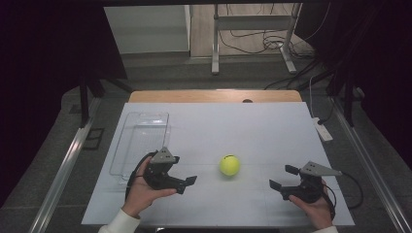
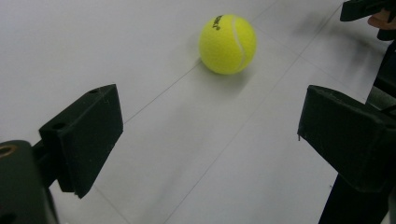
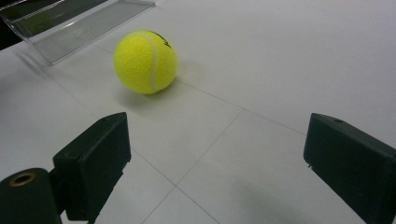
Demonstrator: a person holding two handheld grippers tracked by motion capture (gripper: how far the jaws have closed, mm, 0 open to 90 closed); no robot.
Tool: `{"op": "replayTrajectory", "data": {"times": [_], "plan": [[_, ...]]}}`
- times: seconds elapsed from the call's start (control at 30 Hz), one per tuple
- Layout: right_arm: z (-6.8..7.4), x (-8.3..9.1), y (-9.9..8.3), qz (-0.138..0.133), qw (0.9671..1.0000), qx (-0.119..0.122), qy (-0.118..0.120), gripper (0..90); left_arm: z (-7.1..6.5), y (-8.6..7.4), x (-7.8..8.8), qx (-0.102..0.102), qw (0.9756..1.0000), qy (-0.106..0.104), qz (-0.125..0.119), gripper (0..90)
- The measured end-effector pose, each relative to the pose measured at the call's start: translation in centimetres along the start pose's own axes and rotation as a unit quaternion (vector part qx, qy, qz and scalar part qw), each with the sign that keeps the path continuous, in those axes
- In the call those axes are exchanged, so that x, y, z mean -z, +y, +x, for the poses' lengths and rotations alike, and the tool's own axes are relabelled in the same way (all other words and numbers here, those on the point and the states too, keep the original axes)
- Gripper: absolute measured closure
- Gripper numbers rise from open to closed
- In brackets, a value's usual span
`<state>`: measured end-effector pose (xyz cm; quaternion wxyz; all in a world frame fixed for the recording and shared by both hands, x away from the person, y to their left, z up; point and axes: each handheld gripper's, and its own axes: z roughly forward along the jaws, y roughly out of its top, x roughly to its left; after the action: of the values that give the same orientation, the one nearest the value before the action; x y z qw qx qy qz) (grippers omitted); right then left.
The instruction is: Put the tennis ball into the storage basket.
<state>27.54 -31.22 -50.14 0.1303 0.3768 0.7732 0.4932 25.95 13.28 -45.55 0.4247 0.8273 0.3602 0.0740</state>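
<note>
So the tennis ball (image 1: pixel 229 165) is sitting loose on the white table (image 1: pixel 272 131), just below the centre of the high view, between the two grippers and touching neither. The left gripper (image 1: pixel 187 182) is at lower left with its jaws spread wide and nothing between them — its own view has the ball in the upper middle, ahead of the open jaws. The right gripper (image 1: pixel 281 177) sits at lower right, jaws also wide apart and empty, ball in the upper left of its view.

My guess is the left one is going for the grab, with the clear tray (image 1: pixel 141 141) at left centre as the likely drop spot. Tips: line the jaws up so the ball ends up dead centre between the pads, come in low so they meet it at its widest part, and close slowly — a ball on a smooth top will probably roll away if one pad touches first. Keep the right gripper back, or use it as a stop.
</note>
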Motion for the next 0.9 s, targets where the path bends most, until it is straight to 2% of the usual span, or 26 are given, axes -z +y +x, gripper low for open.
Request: {"op": "replayTrajectory", "data": {"times": [0.23,0.57,0.9], "plan": [[-0.1,0.0,0.0,0.002,1.0,-0.002,-0.001,7.1,-0.3,0.8,-1.2,-0.006,0.9999,-0.007,0.014,7.0],[-0.1,-0.1,-0.1,0.005,1.0,-0.003,-0.001,7.0,-0.9,2.1,-2.7,-0.02,0.9994,-0.021,0.017,7.2],[-0.2,-0.1,-0.1,0.005,1.0,-0.003,-0.002,6.9,-1.1,2.6,-3.9,-0.025,0.9989,-0.029,0.028,7.2]]}}
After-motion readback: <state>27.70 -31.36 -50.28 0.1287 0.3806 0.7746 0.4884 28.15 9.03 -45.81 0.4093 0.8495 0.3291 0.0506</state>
